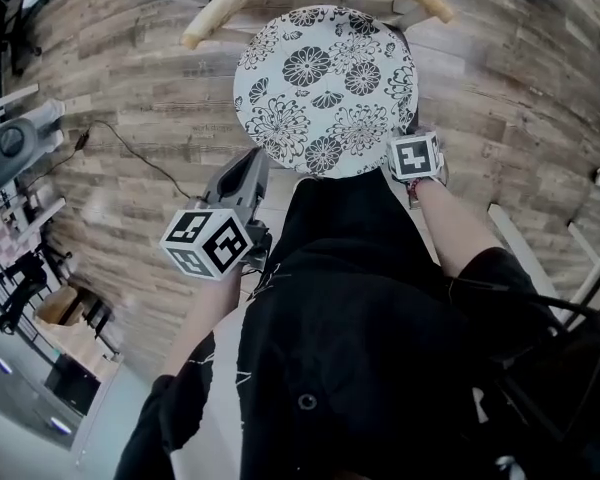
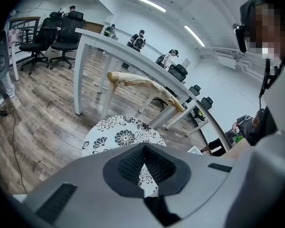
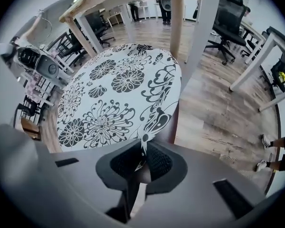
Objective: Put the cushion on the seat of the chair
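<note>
Grey-brown wood-plank floor (image 1: pixel 130 98) lies all around. Ahead of both jaw pairs, a round white cushion with black flower print (image 1: pixel 325 88) spreads over the dark chair seat (image 3: pixel 173 125). The left gripper (image 2: pixel 143 169) and right gripper (image 3: pixel 142 160) each clench its near edge.
</note>
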A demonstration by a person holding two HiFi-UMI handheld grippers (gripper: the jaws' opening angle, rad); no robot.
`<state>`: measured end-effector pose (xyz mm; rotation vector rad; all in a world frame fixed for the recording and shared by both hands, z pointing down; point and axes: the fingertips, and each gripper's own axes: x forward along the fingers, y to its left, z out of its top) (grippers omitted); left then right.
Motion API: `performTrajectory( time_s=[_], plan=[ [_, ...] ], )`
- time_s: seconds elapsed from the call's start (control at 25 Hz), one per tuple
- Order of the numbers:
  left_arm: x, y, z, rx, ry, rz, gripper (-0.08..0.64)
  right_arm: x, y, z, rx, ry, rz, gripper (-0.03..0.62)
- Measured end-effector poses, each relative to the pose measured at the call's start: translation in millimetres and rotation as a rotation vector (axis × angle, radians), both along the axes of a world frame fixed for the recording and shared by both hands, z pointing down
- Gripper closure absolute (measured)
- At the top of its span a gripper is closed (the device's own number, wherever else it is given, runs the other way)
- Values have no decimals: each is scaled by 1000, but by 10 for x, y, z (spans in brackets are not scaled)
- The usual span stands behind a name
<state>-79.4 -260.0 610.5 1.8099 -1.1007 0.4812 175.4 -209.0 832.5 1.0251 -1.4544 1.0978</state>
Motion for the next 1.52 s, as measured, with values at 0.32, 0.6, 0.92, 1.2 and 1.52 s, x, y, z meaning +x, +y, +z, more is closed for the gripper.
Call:
performTrajectory(
  time_s=[0.32,0.6,0.92,1.2,1.52],
  plan=[
    [317,-187,141,-29,11,54,555,-26,-108,160,37,-33,47,563],
    [511,-347,129,-19,18,78,555,14,-132,179,12,-80,63,563],
    [525,-366,156,-33,12,57,555,31,-127,237,-36,-109,61,557],
    [496,-279,135,-18,22,36,555,34,-125,243,-34,-98,79,545],
    [228,-29,25,16,27,-8,555,149,-105,147,11,54,73,438]
  ],
)
